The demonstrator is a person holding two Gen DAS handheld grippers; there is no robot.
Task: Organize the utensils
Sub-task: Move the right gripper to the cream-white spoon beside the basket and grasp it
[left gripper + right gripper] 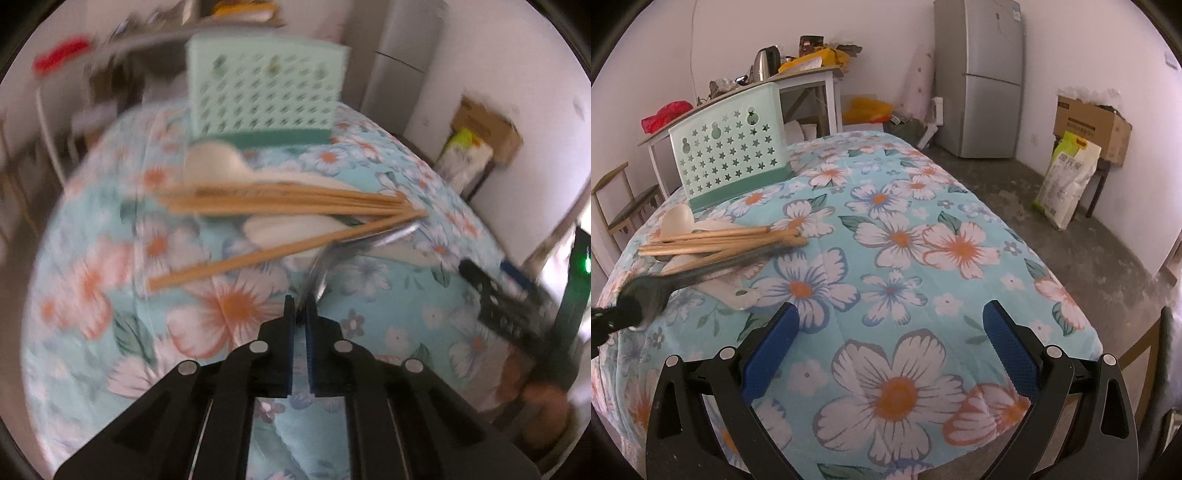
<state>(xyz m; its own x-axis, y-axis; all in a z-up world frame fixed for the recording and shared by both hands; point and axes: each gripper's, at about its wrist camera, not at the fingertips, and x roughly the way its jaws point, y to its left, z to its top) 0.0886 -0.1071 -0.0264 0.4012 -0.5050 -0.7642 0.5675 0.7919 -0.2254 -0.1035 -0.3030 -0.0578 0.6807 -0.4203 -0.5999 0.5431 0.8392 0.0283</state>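
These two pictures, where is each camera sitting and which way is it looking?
Left wrist view: sits on the left gripper, looking down its shut fingers at a metal utensil they pinch, chopsticks and the green holder beyond.
Right wrist view: sits on the right gripper, jaws open over the flowered cloth.
Shared: holder, chopsticks, white spoons, and each shows the other gripper.

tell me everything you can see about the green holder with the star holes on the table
The utensil holder is a pale mint-green plastic box standing upright on a darker green base. Its front wall is pierced with rows of small star-shaped holes and a few larger gourd-shaped cutouts near the top. It sits on the floral tablecloth at the far left of the table, just behind the pile of white spoons and wooden chopsticks. Neither gripper touches it. Its inside is hidden.
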